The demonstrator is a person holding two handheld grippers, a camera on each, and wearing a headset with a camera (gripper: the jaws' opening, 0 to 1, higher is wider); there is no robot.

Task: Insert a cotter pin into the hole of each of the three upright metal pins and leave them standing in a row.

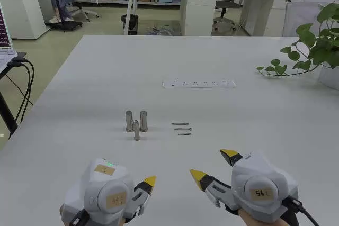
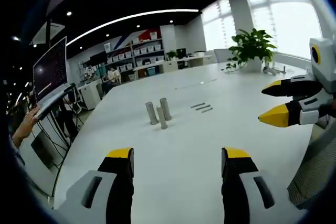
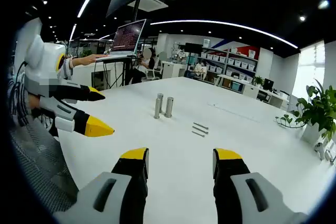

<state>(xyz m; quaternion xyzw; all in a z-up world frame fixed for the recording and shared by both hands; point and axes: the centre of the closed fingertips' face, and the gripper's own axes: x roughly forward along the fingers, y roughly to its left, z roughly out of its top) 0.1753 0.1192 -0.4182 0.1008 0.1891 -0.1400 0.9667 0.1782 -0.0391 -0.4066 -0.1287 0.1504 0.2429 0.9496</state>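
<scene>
Metal pins (image 1: 136, 129), three of them, stand upright in a tight cluster near the middle of the white surface (image 1: 254, 130). Two are side by side at the back and the third is just in front, between them, so they form a triangle and not a row. At 3 o'clock from them, near but apart, the three cotter pins (image 1: 183, 129) lie flat, one behind the other. None looks inserted, and the holes are too small to make out. The left tongs (image 2: 178, 153) hover at 7 o'clock from the cluster, jaws spread wide with nothing between them. The right tongs (image 1: 213, 164) hover at 5 o'clock, likewise parted and empty. The task looks to be at its start, with the first pickup in hand. The next move probably calls for the right tongs to reach toward 12 o'clock and pinch one thin cotter pin off the surface. Meanwhile the left tongs would steady a pin against toppling.
</scene>
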